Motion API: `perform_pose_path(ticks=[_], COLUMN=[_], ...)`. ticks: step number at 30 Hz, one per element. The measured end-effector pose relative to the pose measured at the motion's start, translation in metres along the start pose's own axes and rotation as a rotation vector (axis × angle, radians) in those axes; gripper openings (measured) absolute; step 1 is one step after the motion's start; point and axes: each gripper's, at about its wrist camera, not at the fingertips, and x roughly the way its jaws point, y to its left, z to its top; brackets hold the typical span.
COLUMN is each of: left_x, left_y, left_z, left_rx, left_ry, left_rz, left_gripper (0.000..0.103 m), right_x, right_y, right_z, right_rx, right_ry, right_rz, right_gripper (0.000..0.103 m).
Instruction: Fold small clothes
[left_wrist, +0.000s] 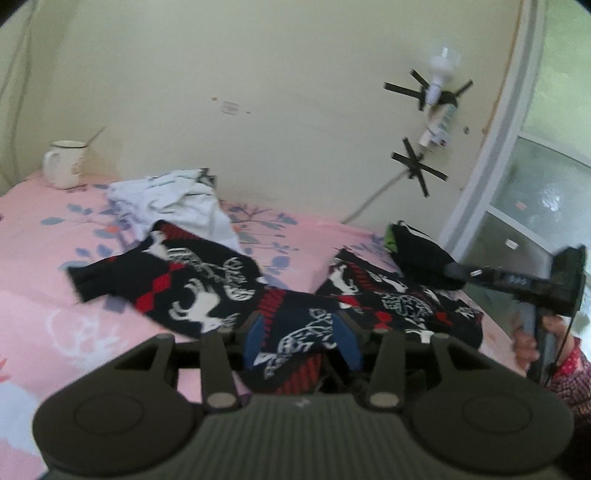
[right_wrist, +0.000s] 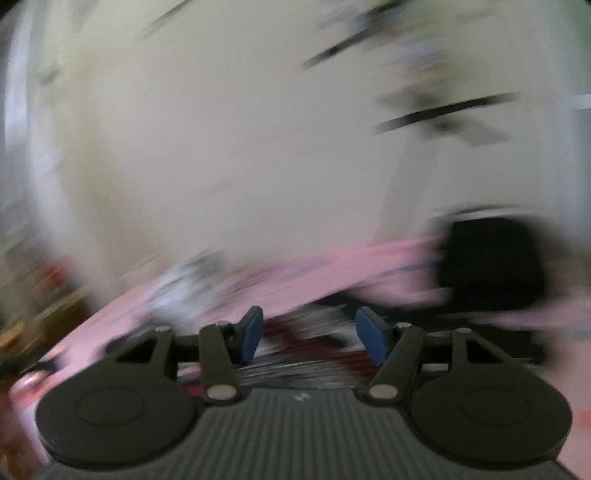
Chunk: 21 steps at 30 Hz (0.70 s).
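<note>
Left claw (left_wrist: 299, 332) clamped on a fold of the dark navy knit garment with red-and-white pattern (left_wrist: 207, 291), which sprawls across the pink floral bedsheet (left_wrist: 44, 280), in front of a crumpled white garment (left_wrist: 177, 203). Right claw (right_wrist: 309, 334) stands apart, holding nothing; its view is badly blurred. Judgement: steady the right claw, pinch the matching edge right of the left claw, then lift both evenly so the knit hangs flat before folding.
</note>
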Motion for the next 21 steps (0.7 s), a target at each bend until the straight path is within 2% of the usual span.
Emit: perform_pose_path(ticks=[2, 4, 7, 9, 10, 11, 12, 14, 17, 19, 21], left_x=[-0.008, -0.016, -0.029, -0.036, -0.038, -0.039, -0.038, -0.033, -0.017, -0.001, 0.015], left_y=[0.003, 0.007, 0.016, 0.02, 0.023, 0.026, 0.027, 0.031, 0.031, 0.024, 0.016], left_z=[-0.005, -0.008, -0.015, -0.018, -0.02, -0.021, -0.021, -0.019, -0.01, -0.002, 0.004], left_rx=[-0.012, -0.021, -0.044, -0.064, -0.073, -0.078, -0.082, -0.082, -0.059, -0.024, 0.021], left_ry=[-0.004, -0.007, -0.021, -0.031, -0.035, -0.035, -0.034, -0.026, -0.004, 0.015, 0.043], left_rz=[0.026, 0.048, 0.073, 0.087, 0.093, 0.094, 0.095, 0.085, 0.044, 0.002, -0.032], left_gripper=[0.045, 0.046, 0.049, 0.051, 0.052, 0.052, 0.052, 0.052, 0.052, 0.052, 0.06], right_x=[0.047, 0.087, 0.144, 0.17, 0.175, 0.179, 0.174, 0.152, 0.099, 0.043, -0.028], right_y=[0.045, 0.083, 0.135, 0.149, 0.151, 0.152, 0.152, 0.133, 0.078, 0.031, -0.014], right_z=[0.001, -0.004, -0.019, -0.032, -0.037, -0.04, -0.039, -0.019, 0.021, 0.039, 0.041], right_rx=[-0.087, -0.185, -0.313, -0.356, -0.375, -0.41, -0.42, -0.304, -0.112, 0.017, 0.092], right_ry=[0.137, 0.246, 0.408, 0.512, 0.525, 0.514, 0.489, 0.39, 0.152, -0.029, -0.212], right_rz=[0.171, 0.263, 0.295, 0.326, 0.315, 0.309, 0.31, 0.331, 0.274, 0.19, 0.02], right_gripper=[0.061, 0.061, 0.061, 0.059, 0.051, 0.016, 0.001, 0.0, 0.0, 0.0, 0.0])
